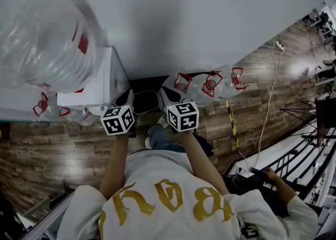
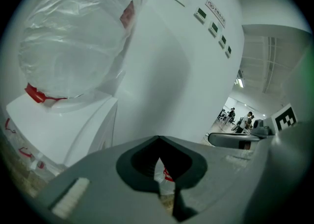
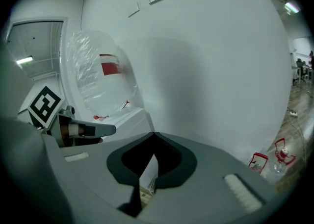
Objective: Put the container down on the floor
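Left gripper view, left gripper closed, empty

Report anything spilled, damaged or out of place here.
Nothing looks spilled or broken. The only loose item is a white cable trailing across the wooden floor near the water jugs lined against the wall.

My left gripper and right gripper are grey, with black-and-white square-marked cubes. Ahead of the left one the container is clear with a red label; below both, the floor is brown, wood-grained.
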A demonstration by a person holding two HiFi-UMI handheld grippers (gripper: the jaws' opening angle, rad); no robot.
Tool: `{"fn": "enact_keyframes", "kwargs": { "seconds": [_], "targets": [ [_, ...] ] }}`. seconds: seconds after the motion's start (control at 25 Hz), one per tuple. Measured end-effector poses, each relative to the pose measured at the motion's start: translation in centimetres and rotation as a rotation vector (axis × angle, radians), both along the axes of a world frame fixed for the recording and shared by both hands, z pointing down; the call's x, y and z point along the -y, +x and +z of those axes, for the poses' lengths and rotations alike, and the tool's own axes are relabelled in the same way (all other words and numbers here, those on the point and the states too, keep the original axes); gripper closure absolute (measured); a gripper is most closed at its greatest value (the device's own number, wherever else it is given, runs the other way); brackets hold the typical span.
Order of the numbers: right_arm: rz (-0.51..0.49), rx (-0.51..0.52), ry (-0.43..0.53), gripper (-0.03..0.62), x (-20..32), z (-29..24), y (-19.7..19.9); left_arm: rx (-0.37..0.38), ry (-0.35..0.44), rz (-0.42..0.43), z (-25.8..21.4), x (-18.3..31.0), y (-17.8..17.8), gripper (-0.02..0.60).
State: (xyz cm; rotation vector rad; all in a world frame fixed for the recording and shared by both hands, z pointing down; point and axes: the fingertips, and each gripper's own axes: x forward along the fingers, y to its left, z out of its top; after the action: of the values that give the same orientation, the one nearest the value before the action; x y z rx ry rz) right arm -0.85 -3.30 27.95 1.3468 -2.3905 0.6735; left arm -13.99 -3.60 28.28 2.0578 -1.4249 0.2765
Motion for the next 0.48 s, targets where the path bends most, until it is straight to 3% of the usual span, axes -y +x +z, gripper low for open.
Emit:
{"fn": "enact_keyframes", "kwargs": {
  "seconds": [0.48],
  "targets": [
    [-0.004,0.018,-0.022,0.568,0.33,0.82,-0.23,0.016,-0.015,-0.017,0.34,0.01,-0.19,0.581]
  ]
}}
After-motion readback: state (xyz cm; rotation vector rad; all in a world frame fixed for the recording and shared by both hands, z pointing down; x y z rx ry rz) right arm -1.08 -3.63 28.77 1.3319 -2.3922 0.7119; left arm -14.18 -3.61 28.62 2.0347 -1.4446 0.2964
